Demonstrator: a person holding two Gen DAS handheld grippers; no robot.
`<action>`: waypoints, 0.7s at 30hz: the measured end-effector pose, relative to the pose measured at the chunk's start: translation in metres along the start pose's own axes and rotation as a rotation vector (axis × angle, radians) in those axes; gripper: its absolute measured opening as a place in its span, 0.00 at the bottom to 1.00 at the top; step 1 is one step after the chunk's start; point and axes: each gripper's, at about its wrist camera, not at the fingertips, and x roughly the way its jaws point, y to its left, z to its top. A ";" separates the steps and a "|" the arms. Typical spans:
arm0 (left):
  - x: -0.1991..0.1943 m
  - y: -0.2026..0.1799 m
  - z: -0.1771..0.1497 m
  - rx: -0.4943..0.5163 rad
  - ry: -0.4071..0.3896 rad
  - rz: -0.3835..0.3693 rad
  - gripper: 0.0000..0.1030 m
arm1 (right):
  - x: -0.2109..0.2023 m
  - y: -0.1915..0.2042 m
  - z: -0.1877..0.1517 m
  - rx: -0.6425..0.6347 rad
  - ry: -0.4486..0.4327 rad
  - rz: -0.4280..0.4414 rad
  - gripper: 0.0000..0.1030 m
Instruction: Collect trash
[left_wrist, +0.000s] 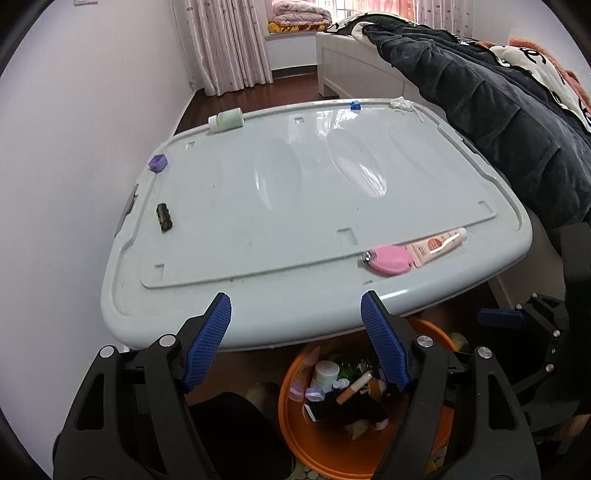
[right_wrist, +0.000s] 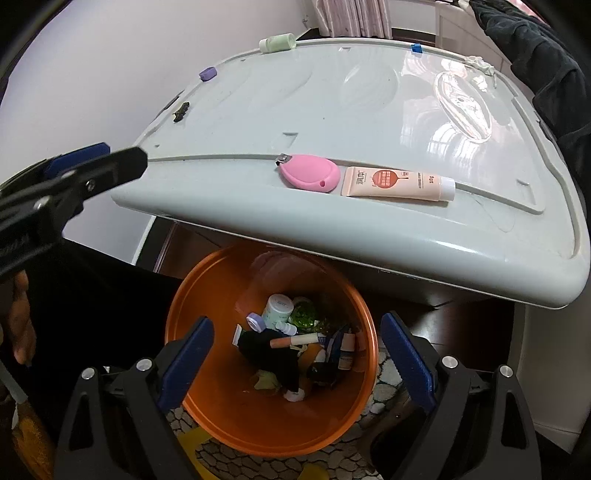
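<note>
An orange bin (right_wrist: 177, 306) stands on the floor under the front edge of a pale plastic tabletop (right_wrist: 369, 236) and holds several bottles and tubes. My right gripper (right_wrist: 297, 332) hangs open above the bin with nothing between its fingers. My left gripper (left_wrist: 295, 306) is open and empty over the tabletop's (left_wrist: 258, 221) front edge. A pink oval clipper case (left_wrist: 389, 260) and a peach tube (left_wrist: 437, 245) lie near the front right. Further off are a dark lump (left_wrist: 164, 218), a purple cap (left_wrist: 158, 162), a green bottle (left_wrist: 226, 120), a blue piece (left_wrist: 355, 105) and a white wad (left_wrist: 402, 105).
A bed with a dark quilted jacket (left_wrist: 480, 110) borders the tabletop's right side. A white wall runs along the left. Under the bin lies a pebble-pattern mat (right_wrist: 258, 461). A person's hand (right_wrist: 22, 317) shows at the left edge.
</note>
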 end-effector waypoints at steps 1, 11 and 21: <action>0.001 0.001 0.002 0.000 -0.001 0.004 0.69 | 0.000 0.000 0.001 0.002 -0.001 0.002 0.88; 0.009 0.015 0.028 -0.028 -0.046 0.085 0.81 | 0.003 0.001 0.004 -0.011 -0.001 -0.007 0.88; 0.006 0.031 0.064 -0.053 -0.185 0.169 0.88 | 0.006 0.005 0.007 -0.025 -0.010 -0.016 0.88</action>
